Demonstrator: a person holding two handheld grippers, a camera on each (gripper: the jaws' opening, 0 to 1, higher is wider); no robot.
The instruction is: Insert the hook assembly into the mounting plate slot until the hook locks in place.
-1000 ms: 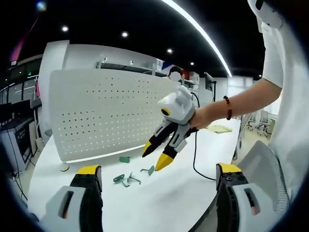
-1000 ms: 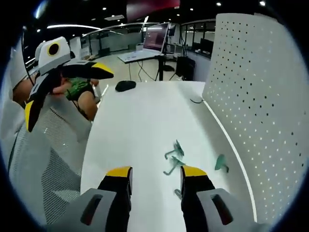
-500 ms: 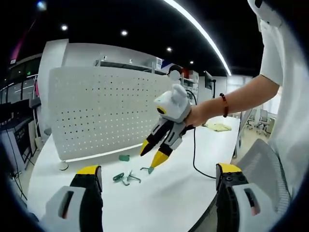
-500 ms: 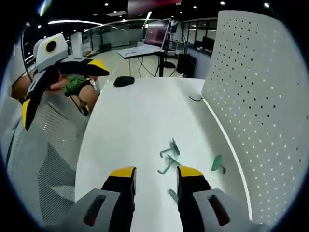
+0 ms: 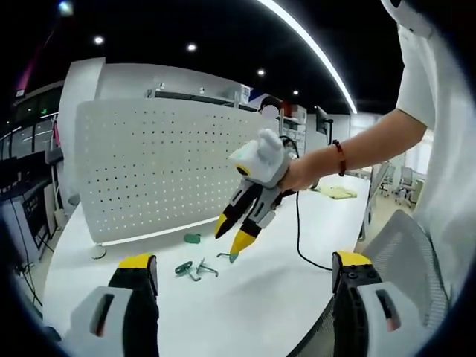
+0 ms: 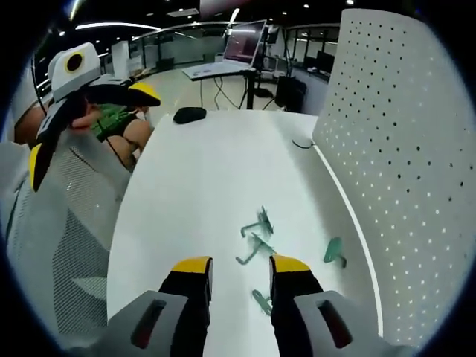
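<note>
My right tool (image 6: 235, 262), spread and empty, hangs over a hook (image 6: 261, 301) for pickup; left tool (image 5: 242, 260) spread wide.

Too small to tell apart: shapes of small green plastic hooks (image 6: 256, 239) ahead of right gripper (image 6: 234, 269); white perforated metal panel (image 6: 401, 149) cut off rightward.

Four green hooks (image 6: 255, 248) are lying on one white table (image 6: 201, 186), one pegboard (image 6: 405, 149) is standing behind, and two grippers are showing: the left gripper (image 6: 89, 97), the right gripper (image 5: 236, 232).
</note>
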